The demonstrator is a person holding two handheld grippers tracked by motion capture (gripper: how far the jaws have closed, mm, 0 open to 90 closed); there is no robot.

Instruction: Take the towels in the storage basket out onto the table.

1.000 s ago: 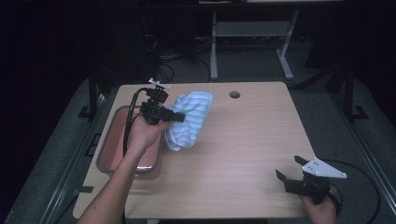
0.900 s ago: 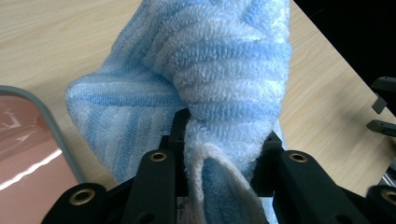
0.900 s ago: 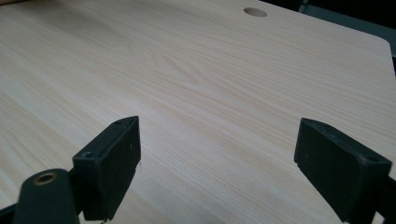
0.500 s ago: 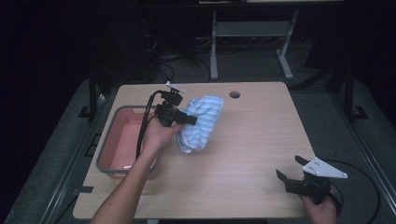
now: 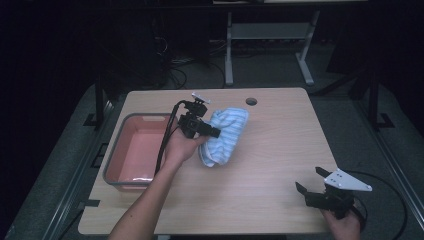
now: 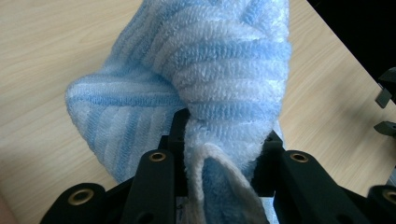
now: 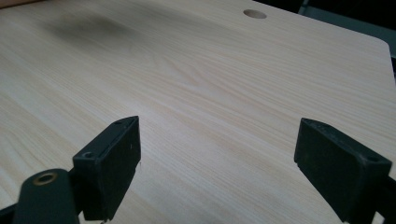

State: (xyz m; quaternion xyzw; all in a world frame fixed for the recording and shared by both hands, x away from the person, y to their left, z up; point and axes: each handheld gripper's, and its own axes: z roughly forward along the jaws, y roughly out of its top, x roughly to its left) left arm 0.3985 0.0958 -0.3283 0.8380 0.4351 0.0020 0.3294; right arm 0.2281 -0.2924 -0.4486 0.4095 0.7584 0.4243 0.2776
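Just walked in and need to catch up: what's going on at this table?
A person is working with a hand-held tool in each hand. The left tool is clamped on a bunched blue-and-white striped terry towel, held over the light wooden table, just right of the pink plastic tub with a grey rim. The right tool rests near the table's front right corner, jaws wide open and holding nothing.

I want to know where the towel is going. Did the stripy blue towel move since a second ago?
Yes. The left tongs, shut on the blue towel, carried it toward the round hole at the table's far edge, away from the pink bin.
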